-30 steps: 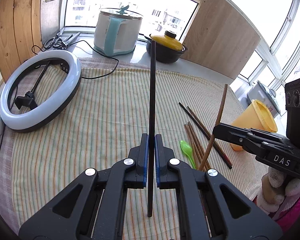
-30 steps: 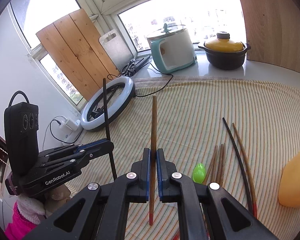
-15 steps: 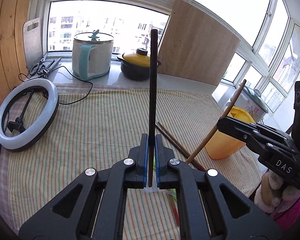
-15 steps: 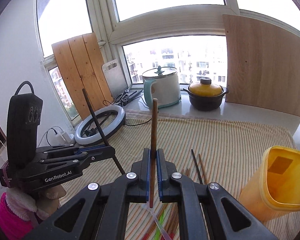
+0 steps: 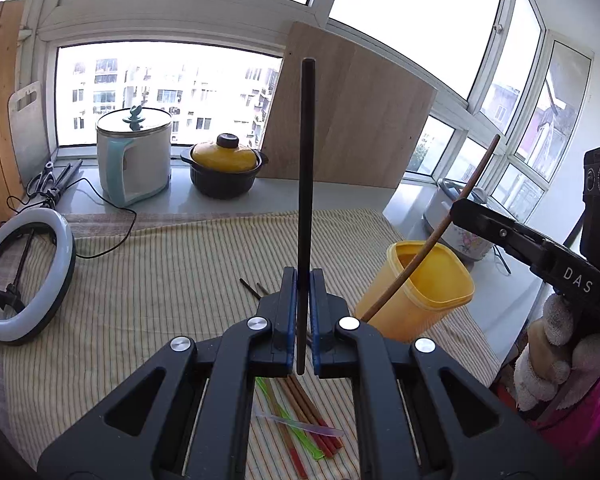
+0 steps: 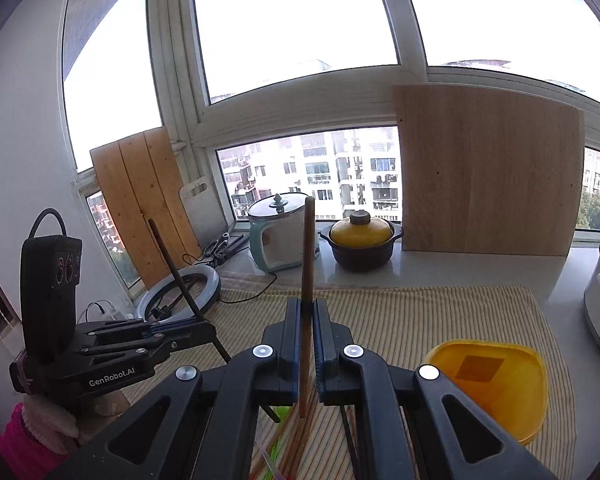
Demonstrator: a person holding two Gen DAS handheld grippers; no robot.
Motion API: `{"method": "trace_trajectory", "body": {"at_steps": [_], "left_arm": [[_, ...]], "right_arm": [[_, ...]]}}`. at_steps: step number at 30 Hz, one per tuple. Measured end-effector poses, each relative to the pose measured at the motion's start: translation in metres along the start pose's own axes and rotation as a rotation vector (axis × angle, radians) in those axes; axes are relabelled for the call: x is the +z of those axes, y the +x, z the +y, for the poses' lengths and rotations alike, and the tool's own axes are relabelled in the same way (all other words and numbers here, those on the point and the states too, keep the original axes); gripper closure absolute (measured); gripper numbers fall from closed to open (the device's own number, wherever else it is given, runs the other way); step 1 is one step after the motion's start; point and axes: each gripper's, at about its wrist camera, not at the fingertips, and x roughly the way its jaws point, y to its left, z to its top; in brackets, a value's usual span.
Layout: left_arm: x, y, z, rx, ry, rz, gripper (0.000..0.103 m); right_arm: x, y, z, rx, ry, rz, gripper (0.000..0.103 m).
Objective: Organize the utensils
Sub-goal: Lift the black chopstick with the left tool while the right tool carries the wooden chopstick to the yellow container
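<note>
Right tool [image 6: 308,316] raised; brown chopstick [image 5: 432,240] now over yellow cup [image 5: 420,300].

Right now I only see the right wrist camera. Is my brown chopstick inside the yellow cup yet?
Observer: Not inside. From the left wrist camera, the brown chopstick leans across the mouth of the yellow cup, its lower end outside the near wall.
Operator: Is the other tool holding tight?
Observer: Yes, the left tool is shut on the black chopstick, held upright.
Operator: What's lying under it?
Observer: Red chopsticks on the striped cloth.
</note>
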Motion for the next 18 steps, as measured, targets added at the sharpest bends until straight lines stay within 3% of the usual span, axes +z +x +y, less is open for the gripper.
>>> {"method": "trace_trajectory", "body": {"at_steps": [8, 18], "left_arm": [[0.021, 0.01, -0.028, -0.039, 0.027, -0.028, 0.099], [0.048, 0.023, -0.062, -0.088, 0.063, -0.061, 0.099]], "right_arm": [[0.018, -0.036, -0.039, -0.076, 0.043, -0.086, 0.1], [0.015, -0.067, -0.087, -0.181, 0.086, -0.136, 0.1]]}}
